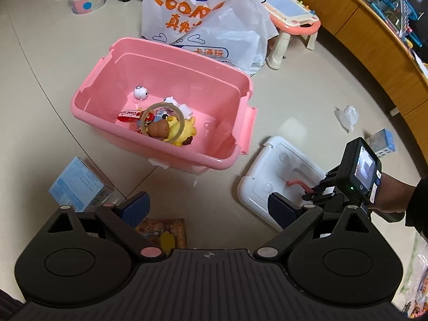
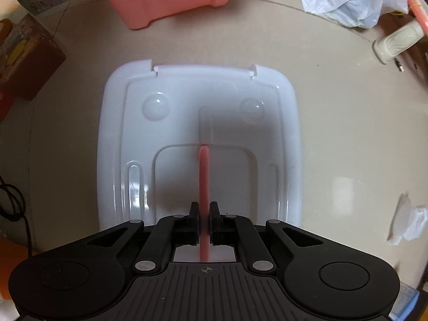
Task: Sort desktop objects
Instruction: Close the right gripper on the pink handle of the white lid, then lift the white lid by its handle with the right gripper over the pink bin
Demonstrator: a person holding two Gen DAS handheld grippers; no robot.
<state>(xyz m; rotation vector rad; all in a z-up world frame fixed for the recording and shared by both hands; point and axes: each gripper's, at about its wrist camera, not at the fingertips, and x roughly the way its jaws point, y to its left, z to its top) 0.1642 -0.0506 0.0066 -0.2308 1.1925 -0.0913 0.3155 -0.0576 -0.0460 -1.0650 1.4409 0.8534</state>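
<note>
Lid (image 2: pixel 198 123), white, on floor; pink handle (image 2: pixel 205 176) clamped between right fingers (image 2: pixel 204 224). Left fingers (image 1: pixel 208 211) wide apart, empty; pink bin (image 1: pixel 107 99) beyond them.

Pretty clearly a home living room: tiled floor (image 1: pixel 53 61), kids' drawing table (image 1: pixel 293 13), pink toy bin (image 1: pixel 171 123), shopping bag (image 1: pixel 203 21) lying around.
</note>
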